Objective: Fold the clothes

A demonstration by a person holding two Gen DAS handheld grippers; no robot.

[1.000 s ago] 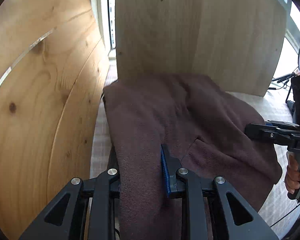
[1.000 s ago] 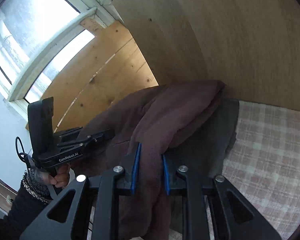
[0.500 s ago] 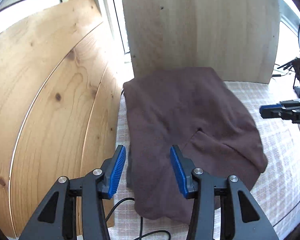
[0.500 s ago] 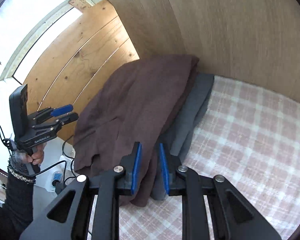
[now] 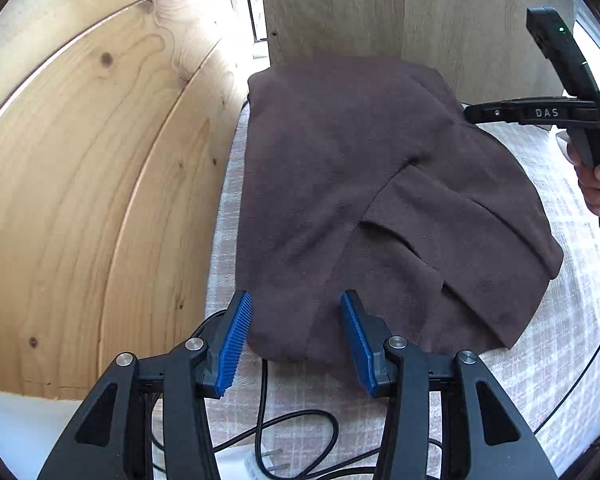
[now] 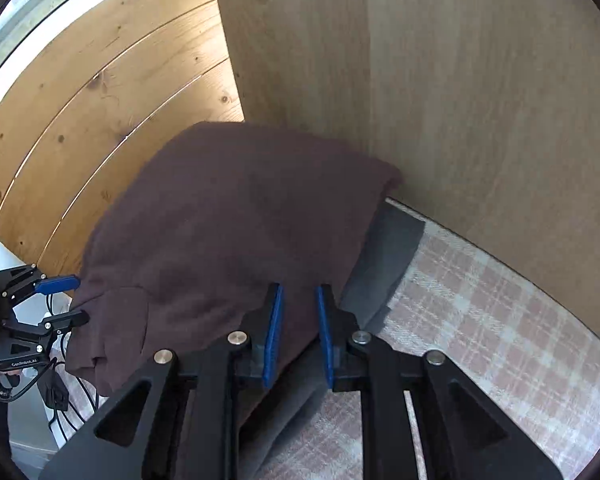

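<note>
A brown garment (image 5: 360,168) lies folded flat on the plaid bedding (image 5: 572,320), pushed into the corner between two wooden boards. In the right wrist view the brown garment (image 6: 228,220) rests on a grey garment (image 6: 384,256) that sticks out along its right side. My left gripper (image 5: 296,336) is open just above the brown garment's near edge, holding nothing. My right gripper (image 6: 299,332) hovers over the garment's right edge with its blue pads a narrow gap apart and no cloth pinched. From the left wrist the right gripper (image 5: 470,114) shows at the garment's far right side.
A knotty pine panel (image 5: 80,180) walls the left side and a smooth wooden board (image 5: 380,8) stands behind the pile. Black cables (image 5: 300,432) and a plug lie past the bedding's near edge. A hand (image 5: 592,184) holds the right gripper. Plaid bedding (image 6: 480,320) stretches to the right.
Both grippers held the brown garment a second ago. It now lies flat on the pile; my left jaws have opened and drawn back, and my right gripper has come free and swung along its right edge.
</note>
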